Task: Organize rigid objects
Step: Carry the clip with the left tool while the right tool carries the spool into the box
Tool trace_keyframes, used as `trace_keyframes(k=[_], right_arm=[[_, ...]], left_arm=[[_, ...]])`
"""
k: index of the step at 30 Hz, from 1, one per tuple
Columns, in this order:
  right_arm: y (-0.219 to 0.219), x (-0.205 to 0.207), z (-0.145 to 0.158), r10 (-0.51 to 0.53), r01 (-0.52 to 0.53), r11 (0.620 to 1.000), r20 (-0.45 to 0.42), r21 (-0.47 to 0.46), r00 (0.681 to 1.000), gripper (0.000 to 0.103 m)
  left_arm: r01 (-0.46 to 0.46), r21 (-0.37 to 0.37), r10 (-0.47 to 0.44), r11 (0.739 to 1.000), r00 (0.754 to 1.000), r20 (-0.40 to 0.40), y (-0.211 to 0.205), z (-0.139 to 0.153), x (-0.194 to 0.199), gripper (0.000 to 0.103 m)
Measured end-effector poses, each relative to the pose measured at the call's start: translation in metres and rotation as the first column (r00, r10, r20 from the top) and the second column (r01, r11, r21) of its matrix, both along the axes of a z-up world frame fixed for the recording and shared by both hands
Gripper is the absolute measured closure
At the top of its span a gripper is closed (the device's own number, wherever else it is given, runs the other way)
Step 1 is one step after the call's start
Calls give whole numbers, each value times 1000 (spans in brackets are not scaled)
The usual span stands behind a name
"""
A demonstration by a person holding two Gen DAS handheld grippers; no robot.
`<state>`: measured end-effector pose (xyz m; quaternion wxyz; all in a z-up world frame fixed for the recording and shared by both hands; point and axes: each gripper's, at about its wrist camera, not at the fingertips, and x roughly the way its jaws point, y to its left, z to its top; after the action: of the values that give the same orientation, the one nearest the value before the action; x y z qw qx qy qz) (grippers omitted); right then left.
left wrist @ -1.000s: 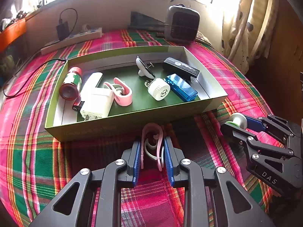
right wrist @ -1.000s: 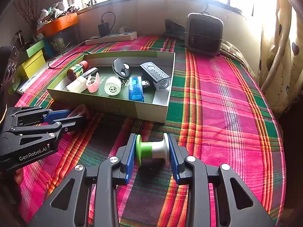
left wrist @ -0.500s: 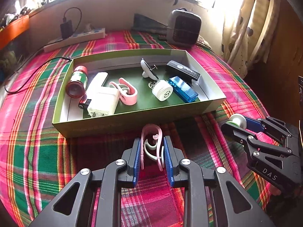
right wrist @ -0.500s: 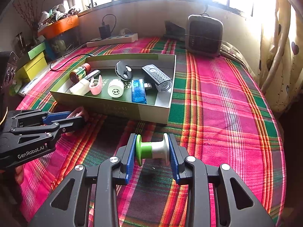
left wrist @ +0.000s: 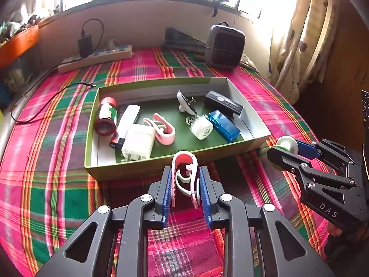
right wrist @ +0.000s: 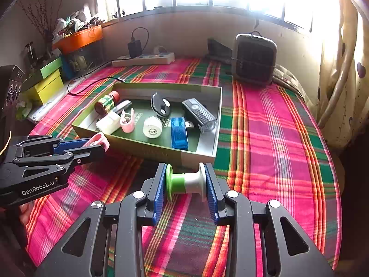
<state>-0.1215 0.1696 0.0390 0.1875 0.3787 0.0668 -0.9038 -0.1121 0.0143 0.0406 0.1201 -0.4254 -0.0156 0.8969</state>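
My left gripper [left wrist: 185,184] is shut on a pink clip [left wrist: 185,170], held above the plaid cloth just in front of the green box [left wrist: 147,165]. It also shows in the right wrist view [right wrist: 92,144], with the pink clip [right wrist: 99,140] at its tip. My right gripper [right wrist: 185,185] is shut on a green and white spool [right wrist: 185,182], held near the box's front right corner [right wrist: 207,155]. The right gripper also shows in the left wrist view [left wrist: 284,150], with the spool [left wrist: 286,143] in it.
The box holds a red-capped jar [left wrist: 106,116], a white charger [left wrist: 136,142], a second pink clip [left wrist: 161,130], a white round cap [left wrist: 201,128], a blue USB device [left wrist: 222,125] and a black remote [left wrist: 223,102]. A power strip [left wrist: 94,58] and grey heater [left wrist: 224,46] stand behind.
Both grippers have risen and drawn back a little from the box, each still holding its object. The box looks smaller and farther off.
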Motion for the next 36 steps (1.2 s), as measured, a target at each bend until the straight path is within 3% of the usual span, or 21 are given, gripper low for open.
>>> trace_keyframes(k=[21, 36], right_arm=[[-34, -41, 3, 47, -47, 999, 8, 10, 999, 70], [-50, -62, -10, 87, -88, 995, 35, 38, 996, 70]], left_arm=[[-27, 13, 27, 1000, 1000, -15, -20, 15, -39, 81], [-19, 21, 19, 1000, 1000, 23, -24, 2, -81, 81]])
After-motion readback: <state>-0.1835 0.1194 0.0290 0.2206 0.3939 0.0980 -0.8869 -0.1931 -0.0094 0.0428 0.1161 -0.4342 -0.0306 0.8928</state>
